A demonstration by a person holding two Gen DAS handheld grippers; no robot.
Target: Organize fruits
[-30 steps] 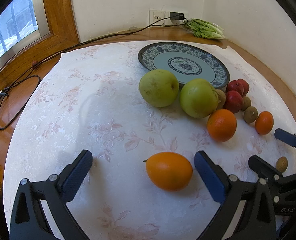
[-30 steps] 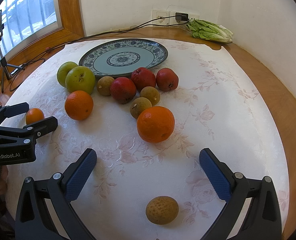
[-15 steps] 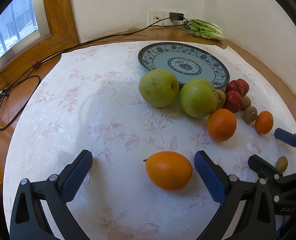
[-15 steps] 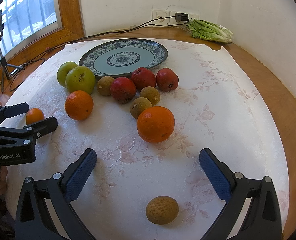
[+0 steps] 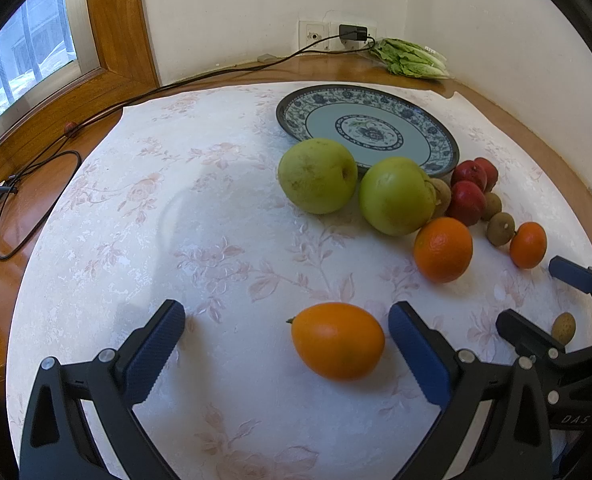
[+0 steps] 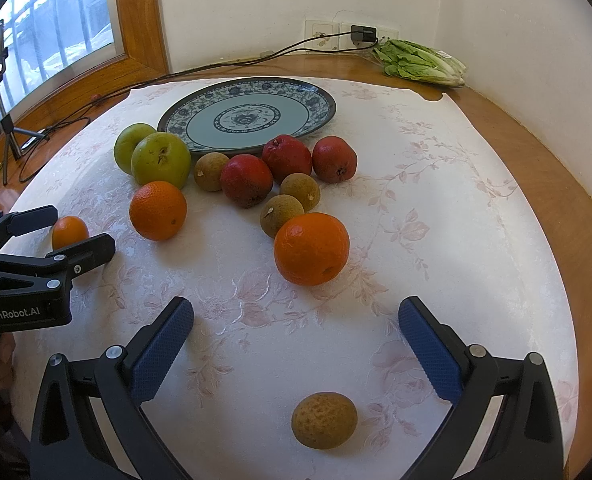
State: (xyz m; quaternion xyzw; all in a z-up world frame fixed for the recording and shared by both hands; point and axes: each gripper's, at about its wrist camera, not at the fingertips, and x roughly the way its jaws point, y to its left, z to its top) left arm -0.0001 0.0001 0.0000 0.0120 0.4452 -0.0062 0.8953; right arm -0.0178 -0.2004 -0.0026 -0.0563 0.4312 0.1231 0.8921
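My left claw (image 5: 286, 346) hangs wide apart over the cloth, holding nothing. The oval orange (image 5: 338, 340) lies low centre in the left view, between the pads but close to the right one, its long axis running roughly across the gap with the stem tip pointing left. I judge a small shift right and forward would centre it. My right claw (image 6: 296, 344), equally spread and empty, has the brown fruit (image 6: 324, 420) at bottom centre, between its fingers. The plate (image 5: 436, 134) sits bare, upper right. Against the earlier frames, nothing has moved: both claws and all fruit match.
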